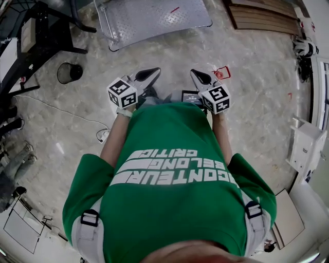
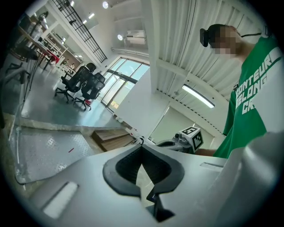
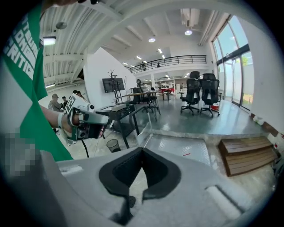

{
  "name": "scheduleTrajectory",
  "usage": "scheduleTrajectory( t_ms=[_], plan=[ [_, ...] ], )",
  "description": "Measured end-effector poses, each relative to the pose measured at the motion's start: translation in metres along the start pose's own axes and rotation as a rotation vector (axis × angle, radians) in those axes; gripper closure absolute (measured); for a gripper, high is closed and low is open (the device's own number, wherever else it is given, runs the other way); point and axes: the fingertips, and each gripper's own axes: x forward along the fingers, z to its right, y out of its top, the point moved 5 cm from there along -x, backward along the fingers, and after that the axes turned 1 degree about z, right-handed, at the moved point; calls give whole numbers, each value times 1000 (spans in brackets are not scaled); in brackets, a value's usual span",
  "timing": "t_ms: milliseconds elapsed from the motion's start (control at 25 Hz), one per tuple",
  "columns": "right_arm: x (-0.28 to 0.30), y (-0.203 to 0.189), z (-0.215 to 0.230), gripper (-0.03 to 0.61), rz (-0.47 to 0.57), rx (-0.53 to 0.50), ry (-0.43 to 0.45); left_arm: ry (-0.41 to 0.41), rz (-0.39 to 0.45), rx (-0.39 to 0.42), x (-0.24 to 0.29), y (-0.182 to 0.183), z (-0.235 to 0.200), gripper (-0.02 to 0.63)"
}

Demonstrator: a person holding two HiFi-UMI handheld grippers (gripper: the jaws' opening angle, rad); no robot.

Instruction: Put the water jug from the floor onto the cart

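Well ahead of closed fingers [image 1: 148,75], cart [image 1: 154,20].

floor [image 1: 257,102] ahead: open | cart deck [image 1: 154,18] fwd | bin [image 1: 68,73] + desk [image 3: 116,114] L | pallet [image 1: 262,15] R

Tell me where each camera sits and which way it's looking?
Head view: on the person's head, looking down at green shirt, arms, left tool, right tool.
Left gripper view: on the left tool, looking along its shut jaws toward the right tool.
Right gripper view: on the right tool, facing the left tool.
All three show the cart.
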Motion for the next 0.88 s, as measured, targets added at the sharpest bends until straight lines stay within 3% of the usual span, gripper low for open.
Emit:
scheduleTrajectory(
  t_ms=[280,560,800,880],
  plan=[
    [-38,-12,69,586,8,74,-169,-50,-69,1,41,5,-14,604],
    [-72,-17,159,586,67,142,-291,-124,-160,62,141,36,-24,604],
    [-85,-63,223,583,16,255,-394,-254,-261,107,224,44,-15,604],
    [-87,-79,237,525,-5,291,-408,-284,-290,109,247,41,-12,604]
  ],
)
